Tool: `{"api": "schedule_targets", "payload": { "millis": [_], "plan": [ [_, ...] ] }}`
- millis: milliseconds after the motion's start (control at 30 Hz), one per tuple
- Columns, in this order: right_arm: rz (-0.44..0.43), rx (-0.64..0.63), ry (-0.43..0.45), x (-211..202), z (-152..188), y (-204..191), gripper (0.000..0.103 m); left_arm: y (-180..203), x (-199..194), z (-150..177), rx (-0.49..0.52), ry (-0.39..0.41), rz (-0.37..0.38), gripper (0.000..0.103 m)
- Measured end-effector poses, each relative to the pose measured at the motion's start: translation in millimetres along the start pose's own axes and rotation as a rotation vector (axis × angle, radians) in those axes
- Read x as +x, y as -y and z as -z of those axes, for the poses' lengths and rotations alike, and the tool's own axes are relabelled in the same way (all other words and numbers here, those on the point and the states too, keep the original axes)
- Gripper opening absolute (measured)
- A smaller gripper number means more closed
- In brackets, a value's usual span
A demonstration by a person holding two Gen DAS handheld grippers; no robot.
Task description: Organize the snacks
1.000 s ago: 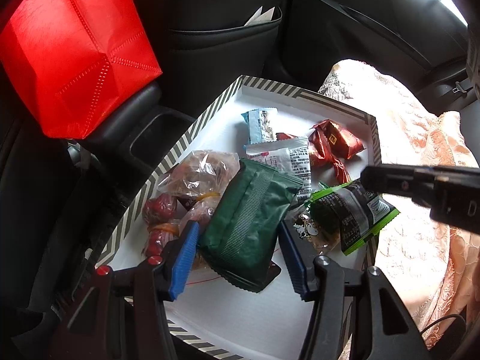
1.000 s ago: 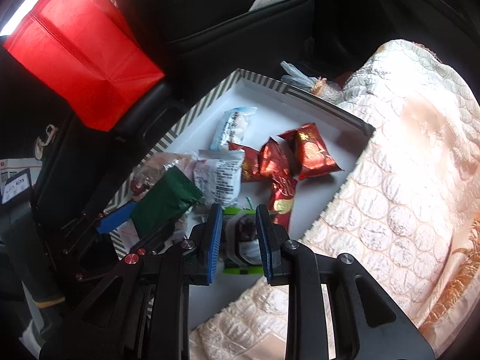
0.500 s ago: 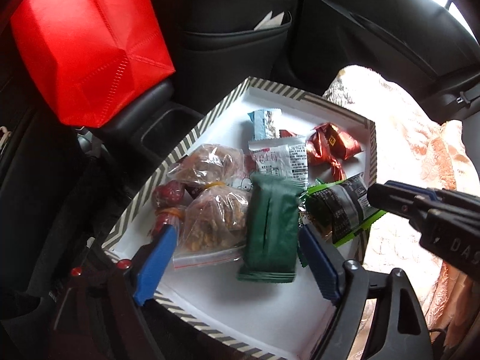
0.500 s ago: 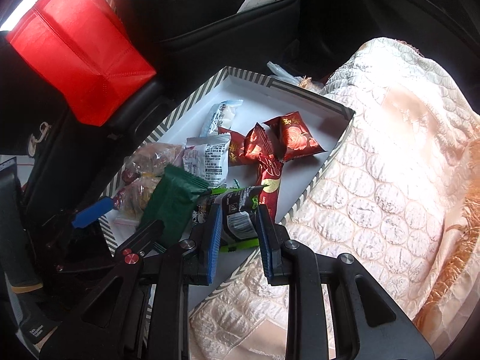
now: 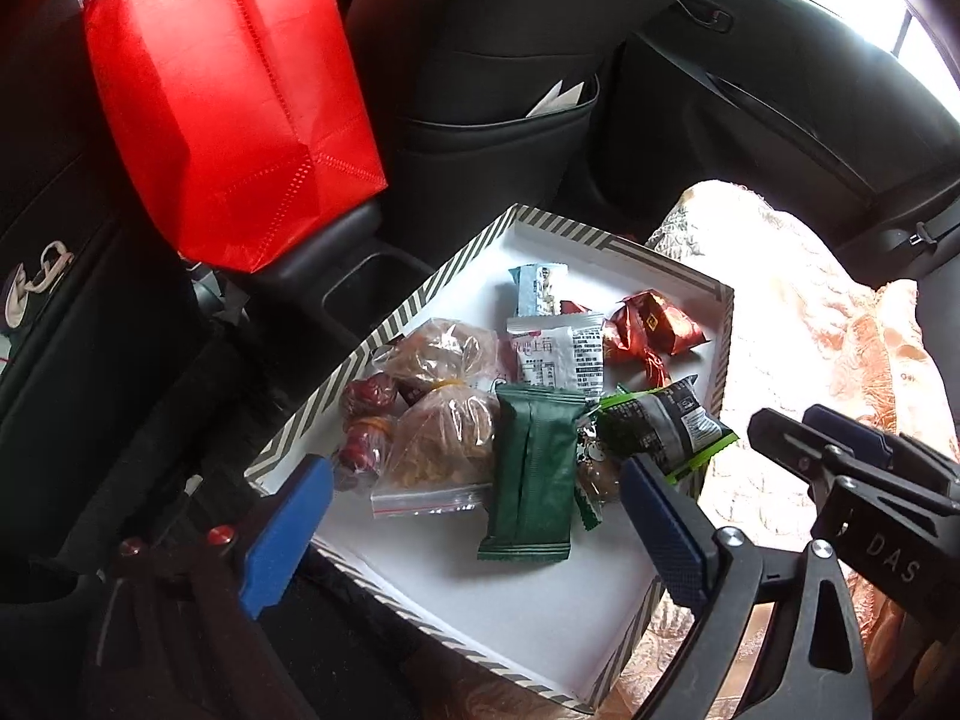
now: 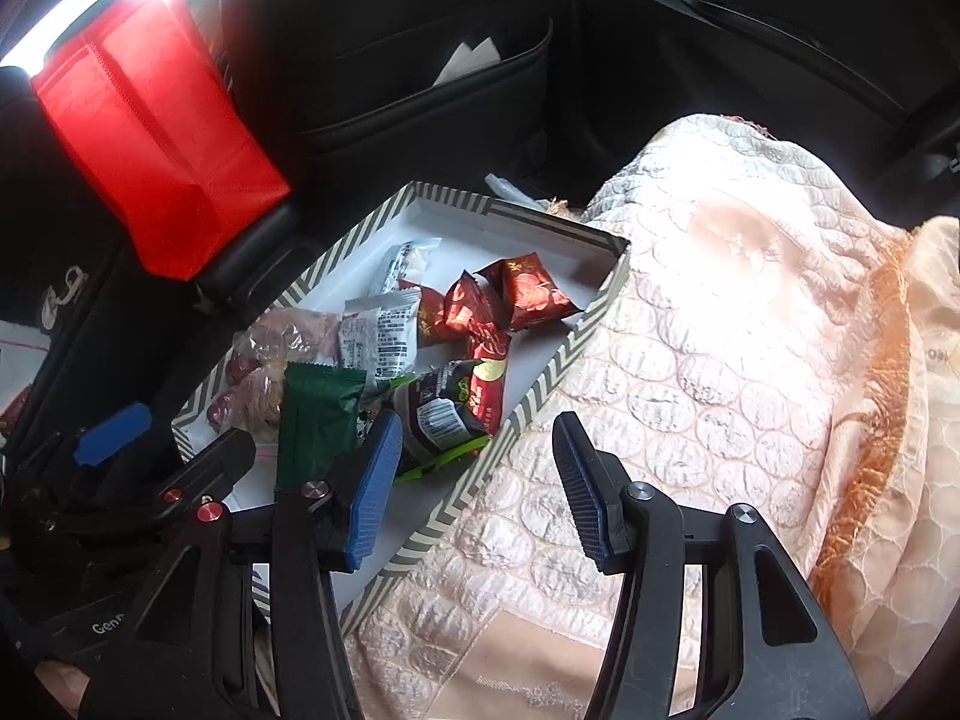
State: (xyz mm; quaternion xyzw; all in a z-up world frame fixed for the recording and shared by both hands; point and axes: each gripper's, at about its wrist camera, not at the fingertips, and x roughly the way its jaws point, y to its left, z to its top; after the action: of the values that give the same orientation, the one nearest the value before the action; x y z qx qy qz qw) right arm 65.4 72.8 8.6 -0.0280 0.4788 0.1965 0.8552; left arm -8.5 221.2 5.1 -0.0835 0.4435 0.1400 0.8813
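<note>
Lying flat in the tray [image 5: 414, 312], the green packet [image 5: 531, 474] runs near-to-far between the freshly released left gripper [image 5: 474, 534].

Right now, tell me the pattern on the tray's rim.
Grey-and-white diagonal stripes run round the tray's rim; the left wrist view shows it best.

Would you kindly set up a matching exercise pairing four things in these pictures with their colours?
Things:
1. tote bag
2. long flat packet
3. tray rim
4. gripper pads

Colours:
A. blue
B. dark green
C. red
D. grey and white stripes

Pairs: 1-C, 2-B, 3-D, 4-A
</note>
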Motion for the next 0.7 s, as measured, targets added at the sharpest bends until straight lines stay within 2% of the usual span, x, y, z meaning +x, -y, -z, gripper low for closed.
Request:
{"api": "schedule_targets", "payload": {
  "millis": [200, 467, 700],
  "plan": [
    [0.027, 0.010, -0.005, -1, 9, 5, 0.052, 5, -6, 3, 0.005, 0.015, -0.025, 0.098],
    [0.035, 0.010, 0.007, -3, 14, 3, 0.052, 3, -9, 4, -0.008, 0.028, -0.014, 0.098],
    [0.032, 0.000, -0.015, 0, 15, 1, 0.052, 9, -14, 5, 0.026, 0.063, -0.027, 0.098]
  ]
}}
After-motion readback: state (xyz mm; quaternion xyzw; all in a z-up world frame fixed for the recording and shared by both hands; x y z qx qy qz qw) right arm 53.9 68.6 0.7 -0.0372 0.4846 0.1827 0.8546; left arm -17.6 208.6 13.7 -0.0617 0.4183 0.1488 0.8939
